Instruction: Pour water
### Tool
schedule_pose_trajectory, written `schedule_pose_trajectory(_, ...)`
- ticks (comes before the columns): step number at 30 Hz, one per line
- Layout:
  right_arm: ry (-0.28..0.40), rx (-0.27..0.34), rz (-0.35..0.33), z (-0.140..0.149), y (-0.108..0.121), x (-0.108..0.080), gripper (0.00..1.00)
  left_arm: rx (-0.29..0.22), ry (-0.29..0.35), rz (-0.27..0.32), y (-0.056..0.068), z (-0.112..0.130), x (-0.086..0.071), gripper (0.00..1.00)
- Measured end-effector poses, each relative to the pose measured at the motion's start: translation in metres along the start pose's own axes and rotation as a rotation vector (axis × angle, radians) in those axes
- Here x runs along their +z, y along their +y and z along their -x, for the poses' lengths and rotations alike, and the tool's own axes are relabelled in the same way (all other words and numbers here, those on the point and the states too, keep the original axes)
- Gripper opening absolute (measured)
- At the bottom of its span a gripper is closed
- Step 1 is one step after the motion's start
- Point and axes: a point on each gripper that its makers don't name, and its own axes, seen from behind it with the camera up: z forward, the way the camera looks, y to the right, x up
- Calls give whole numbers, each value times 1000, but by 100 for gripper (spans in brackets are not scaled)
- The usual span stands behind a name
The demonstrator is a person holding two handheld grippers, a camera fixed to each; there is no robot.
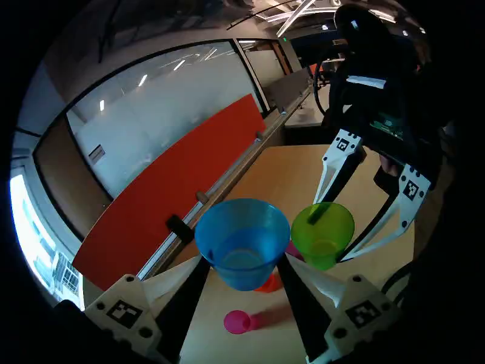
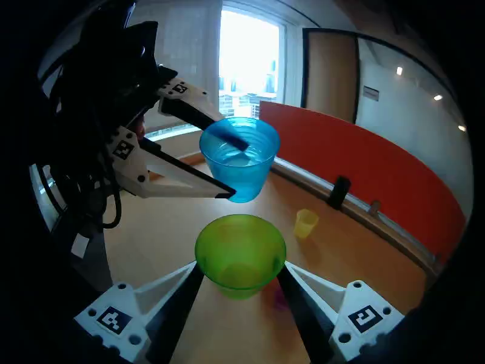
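Firstly, blue cup (image 1: 242, 242): translucent plastic, water in its lower part, near upright, held in the air over the wooden table (image 1: 291, 176). Holder: left gripper (image 1: 244, 262), jaws drawn narrow, both fingers pressing the cup's sides.

Green cup (image 2: 240, 255): translucent plastic, held over the same table by the right gripper (image 2: 240, 267), jaws narrow, both fingers against its wall. Whether it holds any liquid cannot be told.

Relation: the two cups are near each other with rims apart. From the right gripper view the blue cup hangs higher than the green and beyond it.

Left gripper view adds: small pink cup (image 1: 236, 321), standing on the table beneath the blue cup; orange object (image 1: 271, 284), partly hidden behind the blue cup's base, kind unclear.

Right gripper view adds: small yellow cup (image 2: 306, 222), upright on the table, well apart from both held cups; bright window (image 2: 250, 60) behind the blue cup.

Surround: red panel (image 2: 376, 164) running along the table's far edge.
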Motion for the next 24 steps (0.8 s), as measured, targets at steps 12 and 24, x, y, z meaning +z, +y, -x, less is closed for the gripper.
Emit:
schedule_pose_trajectory(12, 9, -4, 1, -1, 1, -6, 88, 82, 1, -5, 6, -5, 0, 78)
schedule_pose_trajectory(24, 14, 7, -3, -1, -2, -6, 88, 144, 11, -23, 7, -15, 0, 78)
